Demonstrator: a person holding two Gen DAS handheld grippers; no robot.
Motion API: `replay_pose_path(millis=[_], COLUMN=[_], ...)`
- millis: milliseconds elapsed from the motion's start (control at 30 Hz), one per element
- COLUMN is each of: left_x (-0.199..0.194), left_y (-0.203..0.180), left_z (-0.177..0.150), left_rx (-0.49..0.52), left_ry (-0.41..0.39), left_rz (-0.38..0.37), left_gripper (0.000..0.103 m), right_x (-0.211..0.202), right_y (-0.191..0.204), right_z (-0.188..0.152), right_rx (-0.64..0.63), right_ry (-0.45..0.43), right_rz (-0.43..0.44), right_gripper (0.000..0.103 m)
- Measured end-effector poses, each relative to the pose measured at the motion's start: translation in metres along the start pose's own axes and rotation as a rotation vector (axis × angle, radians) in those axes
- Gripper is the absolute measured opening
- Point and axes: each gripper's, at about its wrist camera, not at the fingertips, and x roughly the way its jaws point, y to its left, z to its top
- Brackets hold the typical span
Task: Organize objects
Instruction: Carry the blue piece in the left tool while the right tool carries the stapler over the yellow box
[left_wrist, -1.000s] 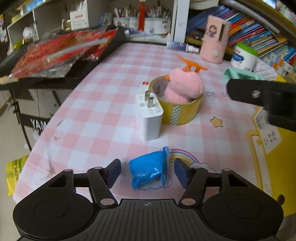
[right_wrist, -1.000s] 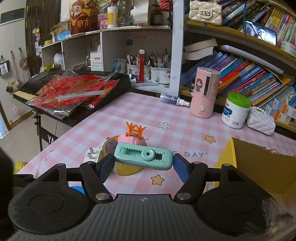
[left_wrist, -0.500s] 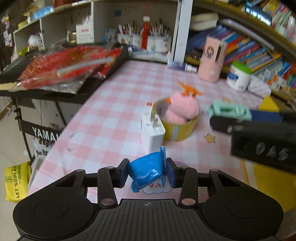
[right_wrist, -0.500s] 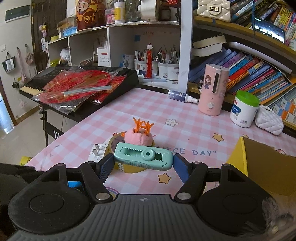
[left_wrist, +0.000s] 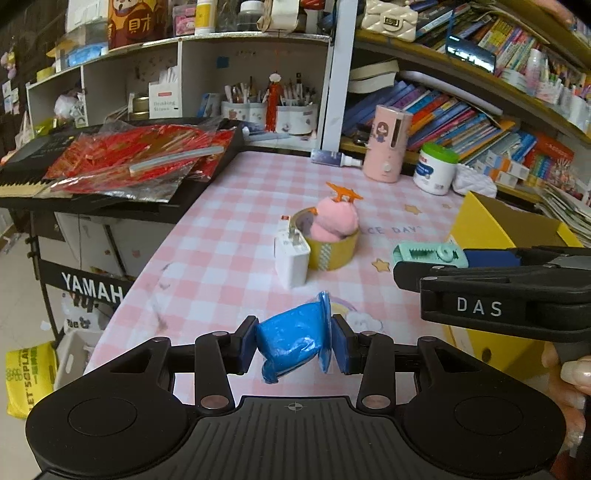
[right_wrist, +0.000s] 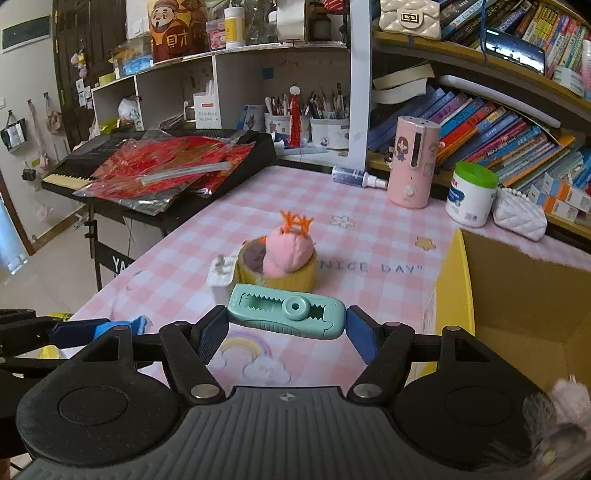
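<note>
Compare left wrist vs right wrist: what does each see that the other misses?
Left wrist only: the blue bag pinched in the left gripper, and the right gripper's outer side, marked DAS. Right wrist only: the box's open inside and the "NICE DAY" print. Both: the teal clip held in the right gripper, the tape roll with the pink plush, the charger.
</note>
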Motion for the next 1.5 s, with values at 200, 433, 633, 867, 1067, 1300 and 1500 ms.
replay_pose_path(millis=[200,433,633,867,1067,1300,1500], left_x=[-0.024,-0.051,-0.070,-0.086,-0.094,-0.095,-0.095], left_y=[0.005,0.003,-0.005,-0.016,-0.031,-0.052,-0.073], left_z=[-0.023,-0.046,-0.062,-0.079,-0.088,-0.090,-0.091], left_rx=[-0.011,0.018,0.068,0.134,0.207,0.266,0.307], left_ry=[0.005,0.011,0.017,0.028,0.027,0.029,0.029], left_rz=[-0.014,-0.051,-0.094,-0.151,-0.215,-0.301,-0.364], left_gripper=[0.040,0.040,0.040,0.040,0.040,0.040,0.040], right_x=[-0.018,-0.047,-0.074,-0.105,-0.128,-0.153,-0.169], right_y=[0.014,0.027,0.025,0.022,0.016,0.002,-0.013], right_z=[-0.023,-0.053,-0.078,-0.106,-0.128,-0.143,-0.155], right_rx=[0.018,0.045,0.114,0.191,0.259,0.321,0.368], right_ry=[0.036,0.060,0.070,0.064,0.064,0.065,0.074], right_rz=[-0.009,-0.030,-0.067,-0.120,-0.175,-0.261,-0.324], right_gripper=[0.068,0.068,0.068,0.068,0.068,0.068,0.068])
